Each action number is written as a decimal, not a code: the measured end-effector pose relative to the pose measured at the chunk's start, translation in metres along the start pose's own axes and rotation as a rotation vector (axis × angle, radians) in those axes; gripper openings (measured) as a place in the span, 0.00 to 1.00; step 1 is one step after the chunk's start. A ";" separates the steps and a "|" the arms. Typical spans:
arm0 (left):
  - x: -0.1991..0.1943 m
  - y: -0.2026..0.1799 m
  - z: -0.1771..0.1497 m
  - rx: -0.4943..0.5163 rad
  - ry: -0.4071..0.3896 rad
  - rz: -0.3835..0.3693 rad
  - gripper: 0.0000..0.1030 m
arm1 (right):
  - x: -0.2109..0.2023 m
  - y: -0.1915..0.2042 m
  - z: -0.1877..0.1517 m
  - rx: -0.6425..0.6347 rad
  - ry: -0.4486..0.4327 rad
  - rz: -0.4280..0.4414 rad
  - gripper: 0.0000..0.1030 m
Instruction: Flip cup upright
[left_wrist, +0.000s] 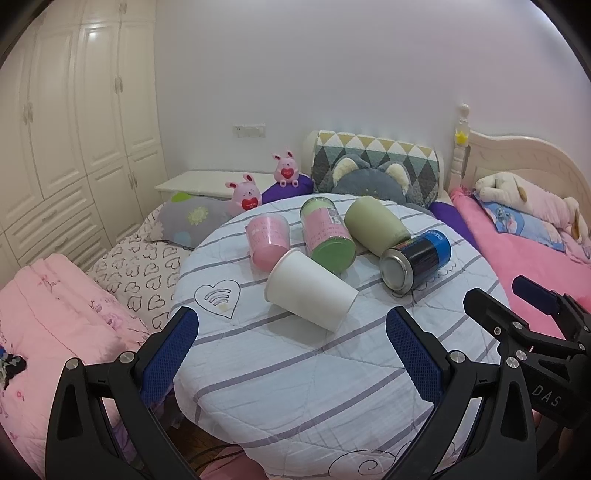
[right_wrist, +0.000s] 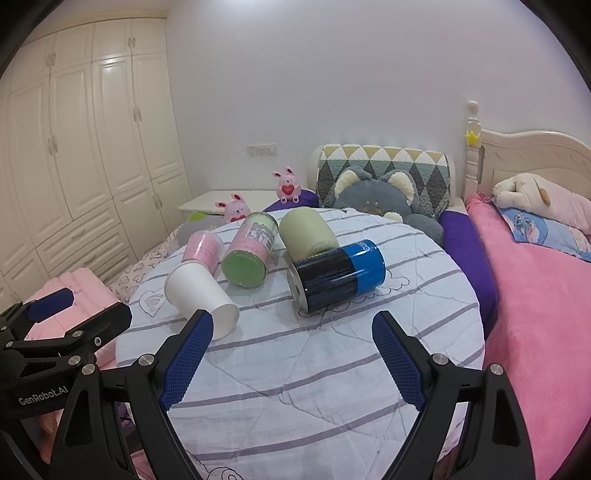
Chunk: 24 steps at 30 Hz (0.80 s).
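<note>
Several cups lie on their sides on a round table with a striped cloth (left_wrist: 295, 369) (right_wrist: 314, 369). A white paper cup (left_wrist: 310, 291) (right_wrist: 201, 291) lies nearest. Behind it lie a pink cup (left_wrist: 267, 240) (right_wrist: 203, 251), a pink-and-green cup (left_wrist: 327, 234) (right_wrist: 251, 254), an olive-green cup (left_wrist: 373, 223) (right_wrist: 306, 232) and a blue-and-black can (left_wrist: 415, 264) (right_wrist: 336, 275). My left gripper (left_wrist: 291, 325) is open and empty, just short of the white cup. My right gripper (right_wrist: 293, 328) is open and empty, in front of the can.
The table stands between beds with pink bedding (left_wrist: 55, 317) (right_wrist: 535, 314). Plush toys (left_wrist: 369, 181) and pillows lie behind the table. A white wardrobe (left_wrist: 74, 129) fills the left wall. The right gripper shows at the right edge of the left wrist view (left_wrist: 517, 314).
</note>
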<state>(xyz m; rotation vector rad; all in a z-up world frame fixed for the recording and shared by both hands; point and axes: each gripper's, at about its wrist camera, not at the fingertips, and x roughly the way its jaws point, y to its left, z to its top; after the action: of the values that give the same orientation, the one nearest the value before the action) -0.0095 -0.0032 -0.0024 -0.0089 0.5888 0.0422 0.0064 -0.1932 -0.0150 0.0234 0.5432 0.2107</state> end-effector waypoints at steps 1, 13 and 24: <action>-0.001 0.000 0.000 0.000 -0.004 0.001 1.00 | -0.001 0.000 0.000 -0.001 -0.005 0.004 0.87; -0.005 -0.006 0.001 0.020 -0.027 0.000 1.00 | -0.001 -0.002 0.001 0.004 -0.015 0.011 0.87; -0.002 -0.013 0.009 0.033 -0.027 -0.014 1.00 | -0.001 -0.010 0.005 0.011 -0.013 -0.006 0.87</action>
<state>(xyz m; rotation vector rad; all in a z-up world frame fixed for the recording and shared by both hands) -0.0061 -0.0166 0.0060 0.0193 0.5625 0.0196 0.0099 -0.2028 -0.0113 0.0335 0.5315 0.2012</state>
